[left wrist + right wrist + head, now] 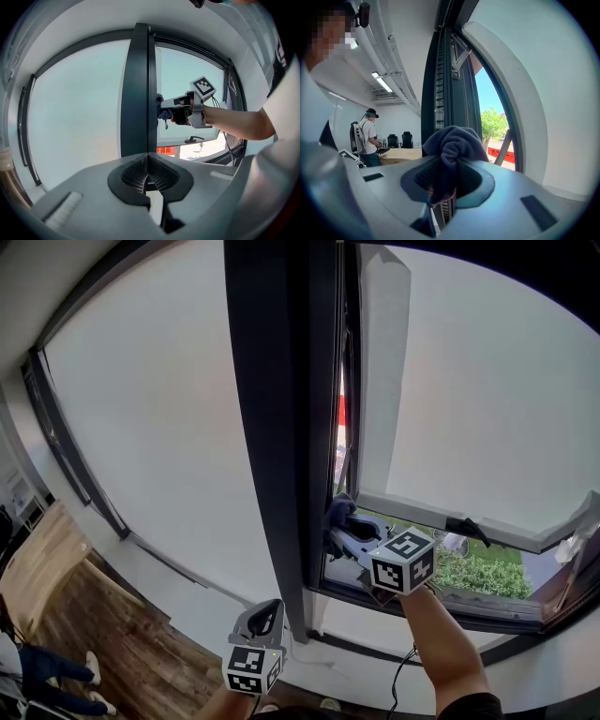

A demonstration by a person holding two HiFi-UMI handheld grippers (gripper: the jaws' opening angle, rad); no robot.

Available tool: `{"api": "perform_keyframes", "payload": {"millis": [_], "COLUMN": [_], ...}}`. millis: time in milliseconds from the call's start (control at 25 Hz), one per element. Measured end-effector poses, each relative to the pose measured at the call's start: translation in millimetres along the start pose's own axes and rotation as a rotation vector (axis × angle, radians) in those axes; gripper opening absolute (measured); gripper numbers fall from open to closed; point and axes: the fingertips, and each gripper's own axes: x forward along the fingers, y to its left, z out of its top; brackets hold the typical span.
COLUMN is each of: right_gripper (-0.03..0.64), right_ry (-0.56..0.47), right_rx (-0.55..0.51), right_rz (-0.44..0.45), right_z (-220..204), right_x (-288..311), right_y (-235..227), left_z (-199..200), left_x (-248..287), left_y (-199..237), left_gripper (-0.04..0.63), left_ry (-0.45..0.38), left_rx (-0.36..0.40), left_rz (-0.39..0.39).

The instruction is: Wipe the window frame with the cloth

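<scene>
Dark cloth (452,143) bunched between right gripper (450,178) jaws, clamped tight, held against dark vertical window frame (281,427) beside open sash (450,512). Left gripper (148,174) low, facing frame, jaws together, nothing between them. Outside opening: green shrubs (483,573), red sign (166,151). Indoors behind, person (369,138) stands by table (401,153).

Window frame (281,427): dark grey, near black. Cloth (452,143): dusky blue-grey, plain. Marker cubes (405,562): white faces, black square patterns. Floor (84,615): brown wood grain. Shrubs (478,573) outside: green. Sign (165,150): red, pale characters.
</scene>
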Motion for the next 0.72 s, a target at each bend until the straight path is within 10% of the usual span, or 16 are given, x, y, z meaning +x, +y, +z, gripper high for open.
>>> {"api": "perform_keyframes", "payload": {"millis": [720], "right_gripper": [0.072], "right_ry": [0.153], "right_rx": [-0.06], "right_rz": [0.004], "right_z": [-61], "right_x": [11], "right_y": [-4], "left_z": [-6], "left_x": [18], "left_y": [4], "left_gripper": [0.008], "left_ry": [0.031], "left_rx": [-0.004], "left_rz": [0.009]}}
